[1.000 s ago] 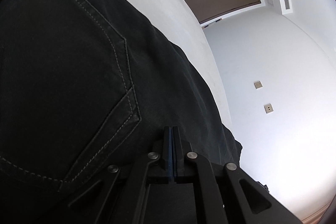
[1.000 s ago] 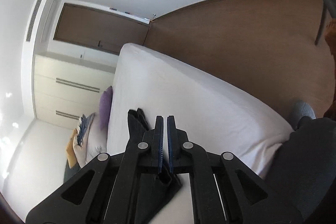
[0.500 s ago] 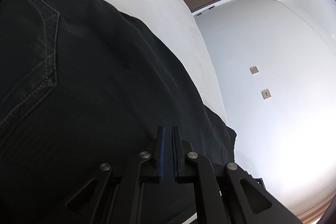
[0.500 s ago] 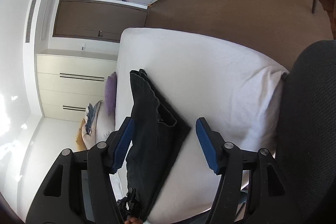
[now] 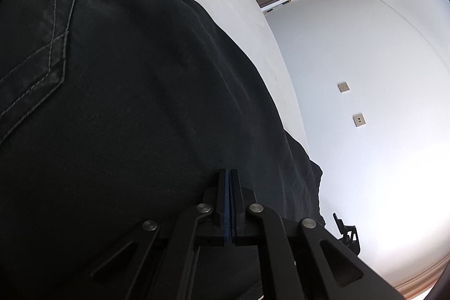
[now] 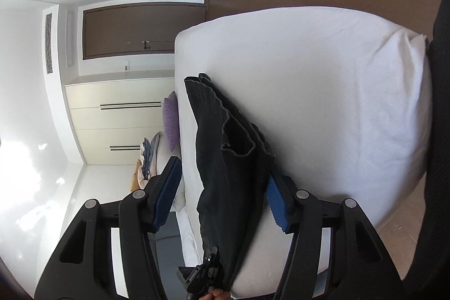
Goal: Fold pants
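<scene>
Right wrist: jaws closing round pants (image 6: 233,159), no contact.

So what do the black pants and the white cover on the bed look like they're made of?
The black pants look like matte cotton denim or twill: a patch pocket edged with pale double topstitching, and a stiff, faintly ribbed weave. The white bed cover looks like soft matte cotton sheeting, perhaps a fine terry: no sheen, shallow creases, a puffy rounded corner. The exact fibre of either cannot be told.

light: bright daylight | glare: blown-out white patches | edges: fisheye bend, dark vignette
</scene>
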